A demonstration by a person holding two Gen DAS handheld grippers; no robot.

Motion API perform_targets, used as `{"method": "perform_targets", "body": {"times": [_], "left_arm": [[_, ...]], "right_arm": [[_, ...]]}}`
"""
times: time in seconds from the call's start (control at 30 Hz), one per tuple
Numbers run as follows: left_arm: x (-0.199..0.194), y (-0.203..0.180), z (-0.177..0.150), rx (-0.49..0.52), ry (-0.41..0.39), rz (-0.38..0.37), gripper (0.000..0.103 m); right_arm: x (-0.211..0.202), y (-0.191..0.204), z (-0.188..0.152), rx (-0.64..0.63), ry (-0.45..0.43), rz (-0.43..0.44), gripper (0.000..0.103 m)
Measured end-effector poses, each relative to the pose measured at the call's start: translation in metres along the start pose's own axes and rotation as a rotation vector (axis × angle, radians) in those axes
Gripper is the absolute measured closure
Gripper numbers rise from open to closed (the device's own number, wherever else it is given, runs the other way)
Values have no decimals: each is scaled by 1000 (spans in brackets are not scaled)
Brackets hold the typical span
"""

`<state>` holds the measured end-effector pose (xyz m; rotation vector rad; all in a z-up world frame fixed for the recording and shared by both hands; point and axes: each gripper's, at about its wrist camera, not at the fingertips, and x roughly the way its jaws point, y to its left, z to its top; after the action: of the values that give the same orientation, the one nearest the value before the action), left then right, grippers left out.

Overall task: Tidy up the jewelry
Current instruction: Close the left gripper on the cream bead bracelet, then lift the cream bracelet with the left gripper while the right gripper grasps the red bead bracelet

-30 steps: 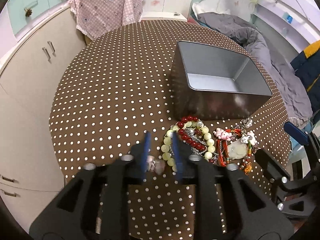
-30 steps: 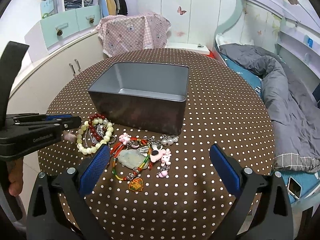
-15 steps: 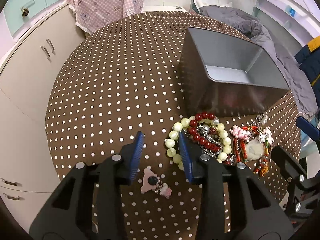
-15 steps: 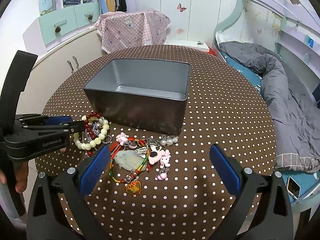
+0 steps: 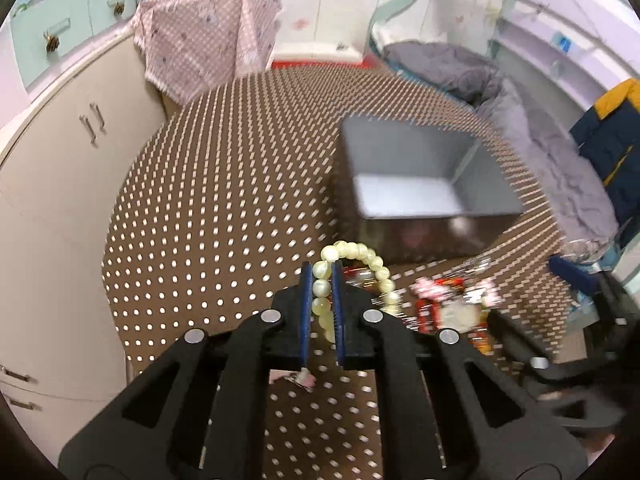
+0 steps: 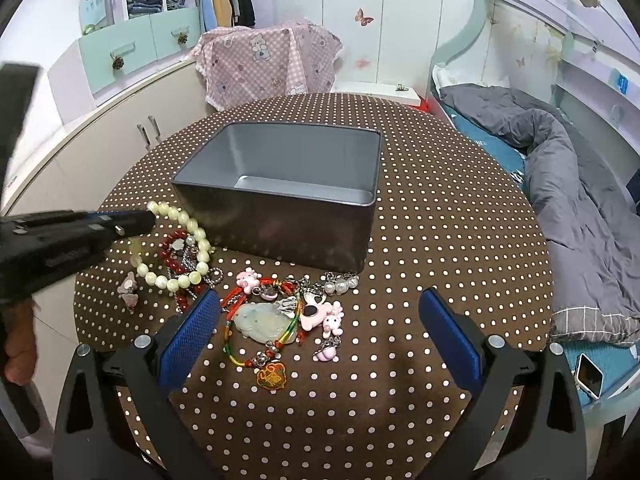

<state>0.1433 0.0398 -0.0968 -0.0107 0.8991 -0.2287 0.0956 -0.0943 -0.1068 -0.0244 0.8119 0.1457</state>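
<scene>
A pale green bead bracelet (image 5: 352, 250) hangs lifted off the table, and my left gripper (image 5: 320, 276) is closing tight on it, its blue pads pressing the beads. In the right wrist view the left gripper (image 6: 146, 216) comes in from the left, with the bracelet (image 6: 196, 232) draped below it over a red bead bracelet (image 6: 170, 250). The open grey tin box (image 6: 280, 220) stands just behind, with nothing in it. My right gripper (image 6: 320, 302) hovers open above a jade pendant on coloured cord (image 6: 262, 320) and pink charms (image 6: 322, 316), holding nothing.
A small pink charm (image 6: 129, 290) lies alone near the left rim of the round brown polka-dot table (image 6: 440, 220). A pearl piece (image 6: 340, 284) sits by the tin's front corner. Cabinets stand left, a bed with a grey duvet (image 6: 560, 200) right.
My left gripper shifted right from the small pink charm to the pale bead bracelet, shut on it and raised it. The right gripper stayed put and open.
</scene>
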Motion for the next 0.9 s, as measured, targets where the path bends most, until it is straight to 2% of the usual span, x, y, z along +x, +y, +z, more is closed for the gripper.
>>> {"method": "perform_targets", "body": {"times": [0.13, 0.23, 0.6, 0.8, 0.87, 0.9], "left_arm": [[-27, -7, 2, 16, -70, -12, 94], [-43, -6, 0, 20, -110, 8, 94], [-42, 40, -22, -64, -82, 63, 94], [-31, 65, -36, -109, -60, 43, 94], [-30, 68, -37, -115, -61, 29, 94], [-29, 70, -38, -117, -64, 20, 94]], "right_arm": [[-9, 2, 0, -7, -29, 15, 8], [-14, 7, 4, -29, -50, 36, 8], [2, 57, 24, -154, -43, 238, 10], [25, 80, 30, -207, 12, 271, 39], [31, 88, 32, -227, 30, 288, 51], [34, 91, 32, -237, 37, 284, 54]]}}
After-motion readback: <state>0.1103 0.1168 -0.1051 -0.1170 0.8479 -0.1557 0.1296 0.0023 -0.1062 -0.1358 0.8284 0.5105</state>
